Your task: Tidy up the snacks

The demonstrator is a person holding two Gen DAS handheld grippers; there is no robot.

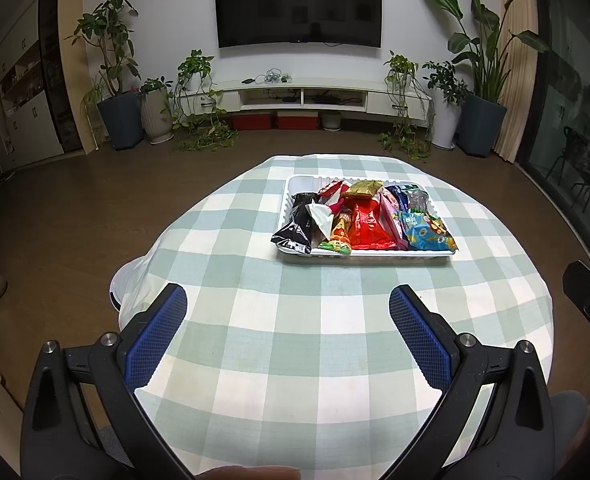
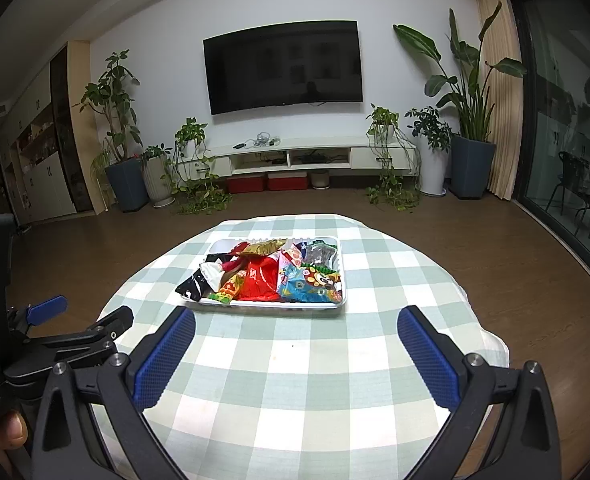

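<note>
Nearest my left wrist camera, the left gripper (image 1: 287, 300) stands with its blue-padded fingers (image 1: 419, 336) spread wide, nothing between them, above the checked cloth of the bench (image 1: 255, 360). My right gripper (image 2: 295, 322) appears likewise in its own view: jaws wide apart, empty, hovering over the near half of the same cloth. At the left edge of the right wrist view I see the left tool from the side, and a fingertip (image 2: 13, 428) of the person holding it shows at the lower left corner.

Farther along the bench lies a white tray (image 1: 375, 255), well apart from both grippers. It is filled with snack packets (image 1: 369, 220) lying in an overlapping heap: a black packet (image 1: 297, 226) at the left whose lower end hangs over the tray's near rim, a red packet (image 1: 369, 226) in the middle, a gold one (image 1: 363, 189) toward the far rim, and a blue packet (image 1: 425, 234) at the right. No packet lies loose on the cloth.

Beyond the bench: wood floor, a wall-mounted television (image 1: 298, 6), a low white cabinet (image 1: 315, 94), and potted plants (image 1: 113, 64) on either side.
</note>
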